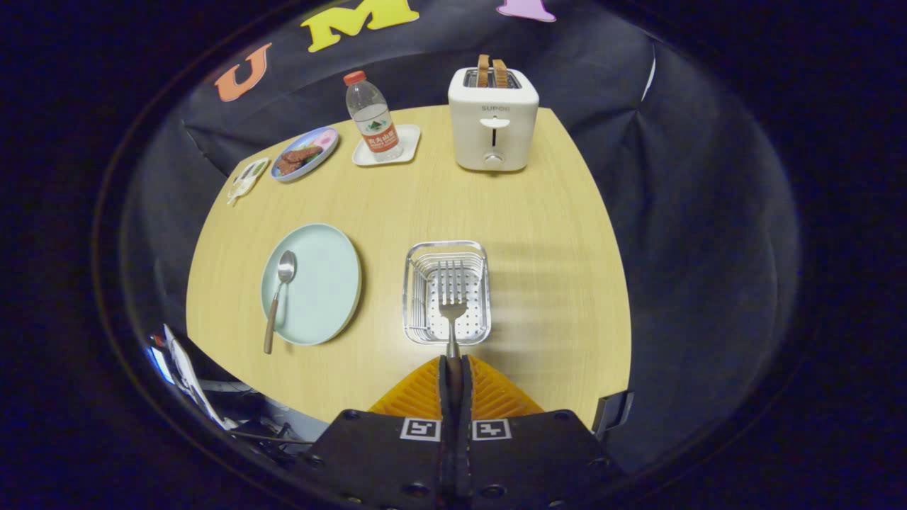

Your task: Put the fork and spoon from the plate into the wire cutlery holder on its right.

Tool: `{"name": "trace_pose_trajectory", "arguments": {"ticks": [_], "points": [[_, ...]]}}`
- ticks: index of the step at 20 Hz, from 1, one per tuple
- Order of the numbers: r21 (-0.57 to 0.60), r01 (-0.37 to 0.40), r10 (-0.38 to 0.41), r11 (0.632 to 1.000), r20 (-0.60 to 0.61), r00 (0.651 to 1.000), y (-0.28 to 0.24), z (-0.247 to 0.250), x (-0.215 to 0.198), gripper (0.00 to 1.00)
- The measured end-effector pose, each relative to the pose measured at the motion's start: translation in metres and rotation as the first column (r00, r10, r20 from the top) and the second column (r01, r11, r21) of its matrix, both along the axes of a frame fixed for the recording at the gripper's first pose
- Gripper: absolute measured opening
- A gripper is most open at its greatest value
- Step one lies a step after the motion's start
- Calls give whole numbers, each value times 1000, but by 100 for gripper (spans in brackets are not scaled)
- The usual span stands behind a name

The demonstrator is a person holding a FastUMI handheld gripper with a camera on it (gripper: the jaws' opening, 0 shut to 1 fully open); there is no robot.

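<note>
Your hand-held gripper (453, 368) pinches the fork (451, 312) by its handle, tines pointing ahead over the wire cutlery holder (425, 333); spoon (278, 297) waits on plate (322, 283), left.

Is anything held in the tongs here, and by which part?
Yes: the tongs are shut on the fork, gripping its handle, with the tines pointing ahead over the wire cutlery holder.
</note>
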State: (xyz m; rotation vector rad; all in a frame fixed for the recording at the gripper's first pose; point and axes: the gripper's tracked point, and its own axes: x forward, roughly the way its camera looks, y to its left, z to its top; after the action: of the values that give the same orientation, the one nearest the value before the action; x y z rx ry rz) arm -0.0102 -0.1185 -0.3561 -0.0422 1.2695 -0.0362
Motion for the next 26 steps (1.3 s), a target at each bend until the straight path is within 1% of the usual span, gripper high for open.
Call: {"name": "trace_pose_trajectory", "arguments": {"ticks": [1,3,7,8,9,12,13,14,15,16,17,19,20,21,22,25,26], "points": [[1,-2,2,1000,-26,1000,1,0,0,2],[-12,24,-24,1000,-77,997,1,0,-1,2],[20,78,-74,997,-157,985,9,-1,2,2],[29,96,-90,995,-161,983,9,-1,5,2],[29,113,-107,993,-161,981,7,-3,8,5],[11,155,-151,988,-148,977,2,-3,13,6],[12,161,-158,987,-134,978,2,-1,17,6],[18,162,-158,987,-119,980,4,-2,19,9],[13,161,-158,987,-106,982,5,2,22,10],[6,160,-159,987,-93,983,5,2,25,14],[7,158,-157,987,-81,984,9,5,27,13],[20,149,-147,989,-57,987,17,8,28,19],[30,143,-142,989,-46,989,23,9,29,27],[38,137,-136,990,-36,990,29,9,30,32],[44,129,-128,991,-25,991,34,10,30,40],[65,100,-101,993,16,995,55,11,31,49],[71,88,-90,994,24,996,62,11,30,58]]}}
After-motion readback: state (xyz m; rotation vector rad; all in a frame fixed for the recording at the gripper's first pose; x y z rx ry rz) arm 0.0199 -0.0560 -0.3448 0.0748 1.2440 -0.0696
